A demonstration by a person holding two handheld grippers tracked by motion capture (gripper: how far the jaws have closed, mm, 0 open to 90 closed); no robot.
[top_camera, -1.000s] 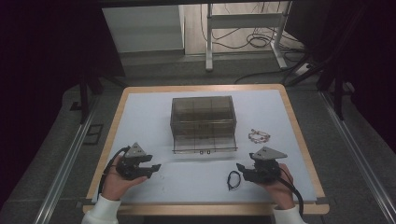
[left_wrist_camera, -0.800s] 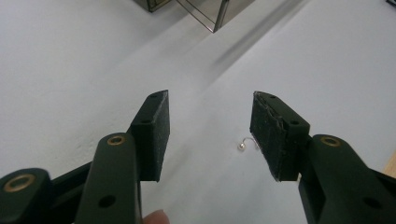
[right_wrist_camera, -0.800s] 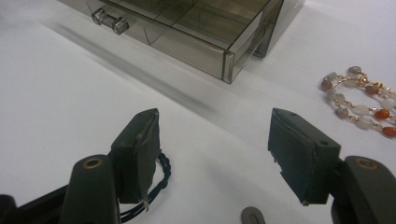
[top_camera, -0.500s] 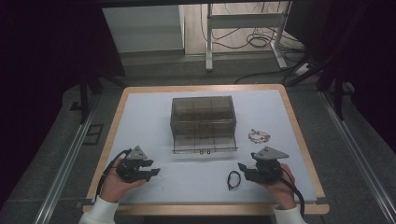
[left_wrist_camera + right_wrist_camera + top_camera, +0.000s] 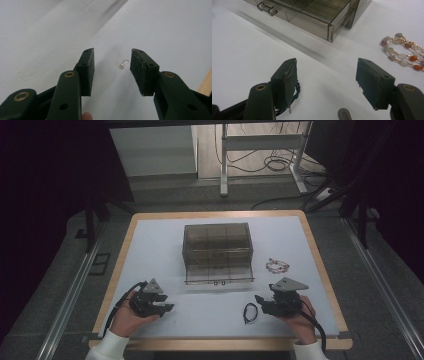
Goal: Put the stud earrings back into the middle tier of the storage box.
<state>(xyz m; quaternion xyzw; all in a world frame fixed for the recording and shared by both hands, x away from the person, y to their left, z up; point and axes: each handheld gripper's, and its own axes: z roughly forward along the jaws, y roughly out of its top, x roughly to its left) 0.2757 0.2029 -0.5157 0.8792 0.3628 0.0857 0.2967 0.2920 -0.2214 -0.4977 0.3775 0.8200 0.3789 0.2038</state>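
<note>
My left gripper [image 5: 166, 308] rests low over the white table near the front left, jaws apart and pointing right. They have just been closing. In the left gripper view a tiny pearl earring [image 5: 122, 65] on a wire hook lies on the table just past the tips [image 5: 111, 53], untouched by either pad. My right gripper [image 5: 260, 301] sits at the front right, open and empty [image 5: 327, 62]. A black hair tie [image 5: 250, 312] lies beside it, partly behind one jaw [image 5: 296, 93]. A beaded bracelet [image 5: 277, 266] [image 5: 403, 53] lies further back.
A smoky clear drawer box [image 5: 216, 240] stands mid-table with its bottom drawer [image 5: 218, 275] [image 5: 317, 17] pulled out toward me. The table has a wooden rim [image 5: 327, 285]. A dark floor, cables and a stand leg [image 5: 223, 165] lie beyond.
My left gripper has slid slightly toward the near edge and its jaws have narrowed. The right hand has kept still.
</note>
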